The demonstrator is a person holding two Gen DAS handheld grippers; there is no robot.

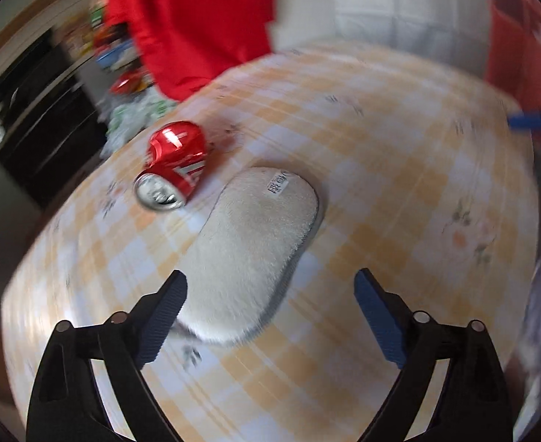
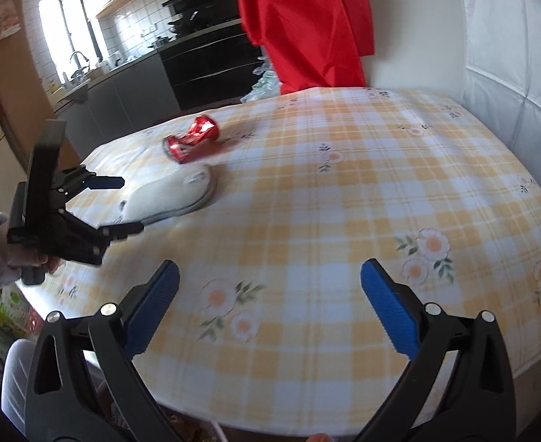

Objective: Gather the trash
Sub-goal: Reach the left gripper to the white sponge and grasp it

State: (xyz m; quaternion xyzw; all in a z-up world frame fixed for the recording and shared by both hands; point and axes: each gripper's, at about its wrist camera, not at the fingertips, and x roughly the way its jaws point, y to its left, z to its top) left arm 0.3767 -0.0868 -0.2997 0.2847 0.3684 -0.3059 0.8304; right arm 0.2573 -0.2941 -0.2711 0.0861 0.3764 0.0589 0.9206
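Can (image 1: 173,164), red, crushed and dented, is lying on its side on the checked cloth (image 1: 399,191) near the far edge, just beyond a white fuzzy insole (image 1: 255,254). Probably light, thin-walled and slick, giving under pressure; pinching across the crumpled waist looks safest. Left gripper (image 1: 270,309) is hovering over the insole, jaws wide, holding nothing. Right gripper (image 2: 270,305) is gaping empty too, well apart from the can.

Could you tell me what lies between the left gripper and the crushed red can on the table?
A white fuzzy slipper lies between the left gripper and the crushed red can, touching neither pad; both wrist views show it.
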